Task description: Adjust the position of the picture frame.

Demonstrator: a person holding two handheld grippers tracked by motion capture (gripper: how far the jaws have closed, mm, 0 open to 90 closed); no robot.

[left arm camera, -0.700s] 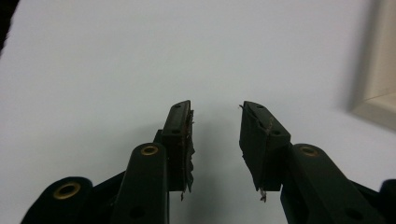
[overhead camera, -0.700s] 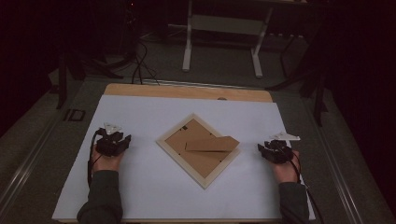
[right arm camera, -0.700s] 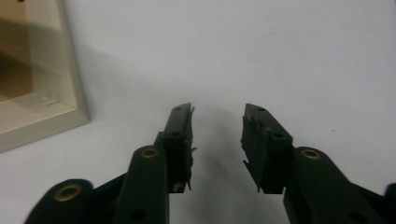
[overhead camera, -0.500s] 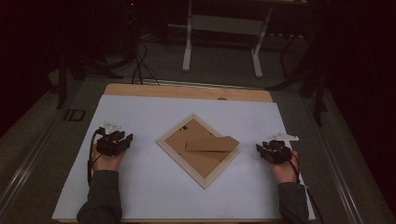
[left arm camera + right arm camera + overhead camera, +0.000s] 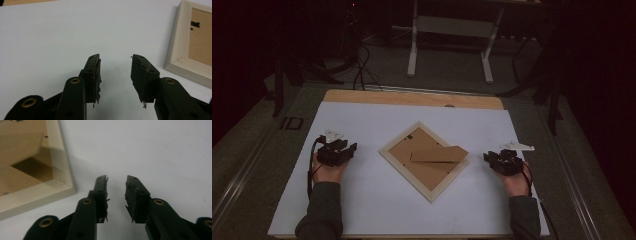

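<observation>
Pale cream wooden picture frame point(image 5: 424, 161) w/ tan brown cardboard back, dark marks on it, maybe tape. White table sheet point(image 5: 362, 200); black two-jaw grippers point(image 5: 115, 75).

Both forearms wear dark grey-green sleeves. The left gripper point(image 5: 336, 150) and right gripper point(image 5: 504, 161) are black, each topped by a pale grey three-cornered plate and trailing a thin black cable. Their black jaws carry brass-ringed rivet holes, small screw holes and worn, frayed pad edges.

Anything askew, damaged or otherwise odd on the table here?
The picture frame lies face down, turned cornerwise like a diamond on the white sheet, its stand flap raised. Nothing looks spilled or broken.
</observation>
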